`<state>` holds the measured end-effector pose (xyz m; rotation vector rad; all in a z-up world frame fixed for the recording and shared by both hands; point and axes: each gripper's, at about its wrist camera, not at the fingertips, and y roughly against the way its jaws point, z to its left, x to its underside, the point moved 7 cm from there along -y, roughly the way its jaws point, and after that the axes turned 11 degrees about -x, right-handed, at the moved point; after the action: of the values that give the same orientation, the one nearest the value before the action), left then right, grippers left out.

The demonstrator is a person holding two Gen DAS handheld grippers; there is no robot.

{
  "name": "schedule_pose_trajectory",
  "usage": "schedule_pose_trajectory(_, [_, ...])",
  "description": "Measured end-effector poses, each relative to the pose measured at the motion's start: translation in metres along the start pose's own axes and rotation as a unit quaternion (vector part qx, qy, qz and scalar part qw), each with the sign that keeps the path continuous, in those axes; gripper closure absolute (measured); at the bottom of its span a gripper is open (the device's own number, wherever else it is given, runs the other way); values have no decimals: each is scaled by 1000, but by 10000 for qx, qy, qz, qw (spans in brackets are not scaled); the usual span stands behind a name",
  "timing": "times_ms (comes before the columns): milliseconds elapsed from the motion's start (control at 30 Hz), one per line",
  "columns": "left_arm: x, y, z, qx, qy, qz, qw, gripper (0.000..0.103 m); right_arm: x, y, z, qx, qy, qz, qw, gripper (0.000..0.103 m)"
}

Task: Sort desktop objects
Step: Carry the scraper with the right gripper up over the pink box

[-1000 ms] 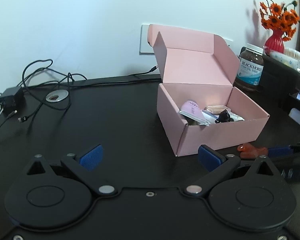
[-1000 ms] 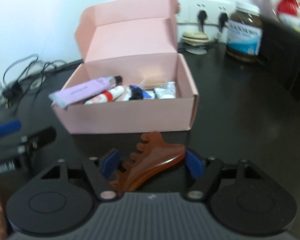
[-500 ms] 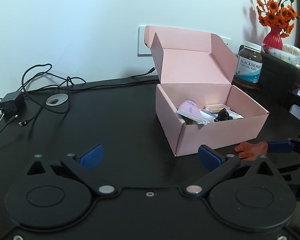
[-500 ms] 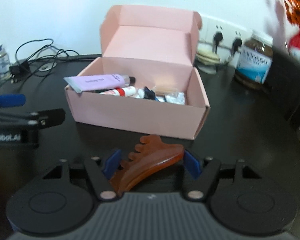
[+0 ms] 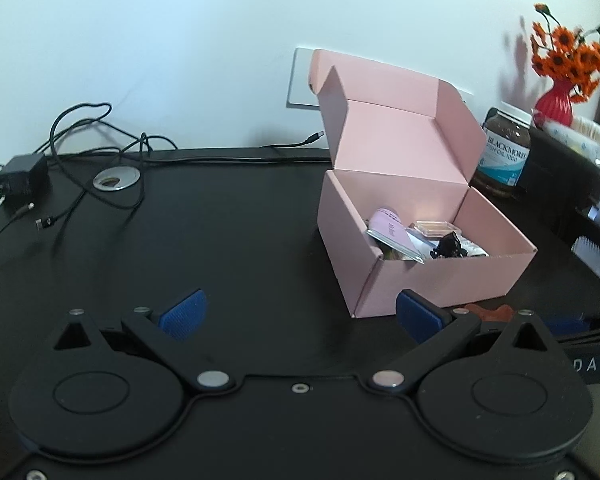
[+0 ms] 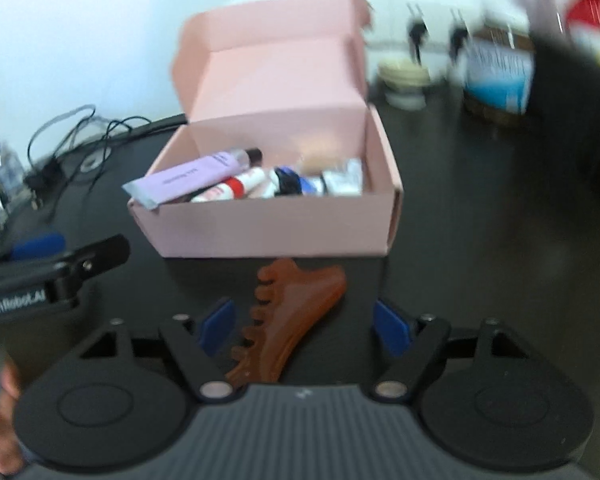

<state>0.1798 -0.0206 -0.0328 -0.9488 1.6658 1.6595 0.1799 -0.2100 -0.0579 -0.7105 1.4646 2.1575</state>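
A pink cardboard box (image 5: pixel 440 280) (image 6: pixel 268 228) stands open on the black desk, lid up. Inside lie a lilac tube (image 6: pixel 192 176) (image 5: pixel 390 228), a red-and-white tube (image 6: pixel 236 188) and small packets. A brown wooden comb (image 6: pixel 296 304) lies on the desk just in front of the box, between the fingers of my right gripper (image 6: pixel 304 326). That gripper is open, with a gap between the comb and its right pad. My left gripper (image 5: pixel 300 314) is open and empty, left of the box's near corner. In the left wrist view the comb (image 5: pixel 488 312) peeks out behind its right finger.
A fish-oil jar (image 5: pixel 504 156) and a red vase of orange flowers (image 5: pixel 556 100) stand at the back right beside a black organiser (image 5: pixel 560 168). Cables and a power adapter (image 5: pixel 20 174) lie at the back left. A hand (image 6: pixel 4 420) holds the left gripper.
The right gripper's fingers have spread a little and the comb no longer touches the right pad. The right wrist view has swung and blurred. The left gripper has barely moved.
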Motion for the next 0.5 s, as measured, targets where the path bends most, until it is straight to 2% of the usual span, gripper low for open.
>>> schedule_pose_trajectory(100, [-1, 0, 1, -54, 2, -26, 10000, 0, -2, -3, -1, -15, -100, 0, 9999, 29])
schedule_pose_trajectory(267, [-1, 0, 0, -64, -31, -31, 10000, 0, 1, -10, 9, 210, 325, -10, 9993, 33])
schedule_pose_trajectory(333, [-1, 1, 0, -62, -36, -38, 10000, 0, 2, -11, 13, 236, 470, -13, 9986, 39])
schedule_pose_trajectory(467, [-1, 2, 0, -59, -34, -61, 10000, 0, 6, -11, 22, 241, 723, -32, 9971, 58])
schedule_pose_trajectory(500, [-1, 2, 0, -55, -24, -68, 10000, 0, 7, -11, 24, 242, 787, -36, 9966, 59])
